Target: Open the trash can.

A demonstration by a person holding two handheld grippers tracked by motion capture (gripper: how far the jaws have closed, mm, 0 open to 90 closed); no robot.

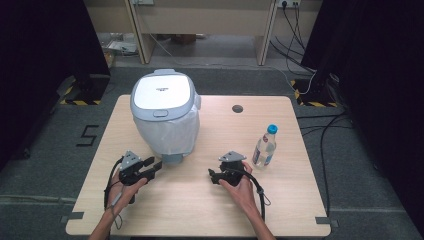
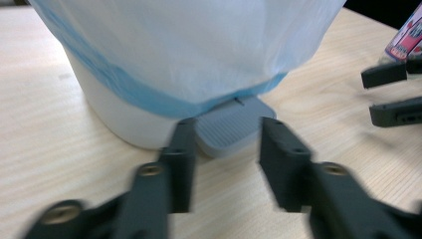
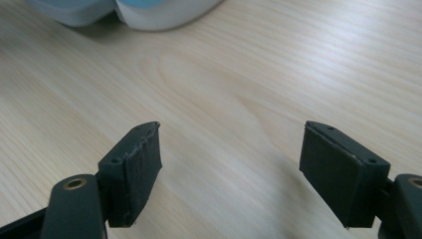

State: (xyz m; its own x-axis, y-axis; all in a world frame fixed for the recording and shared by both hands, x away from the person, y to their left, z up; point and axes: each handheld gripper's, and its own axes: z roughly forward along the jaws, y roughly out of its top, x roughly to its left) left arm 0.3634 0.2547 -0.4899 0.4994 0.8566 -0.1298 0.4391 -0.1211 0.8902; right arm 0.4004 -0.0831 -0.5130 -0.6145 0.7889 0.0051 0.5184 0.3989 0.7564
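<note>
The pedal bin (image 1: 165, 112) stands upright at the table's (image 1: 200, 210) far left, lid shut, its grey pedal (image 2: 231, 127) pointing toward the person; a water bottle (image 1: 264, 146) stands well apart at the right; the left gripper (image 1: 156, 165) reaches level at the pedal, jaws half-spread and empty; the right gripper (image 1: 212, 175) points left, jaws wide, empty.
</note>
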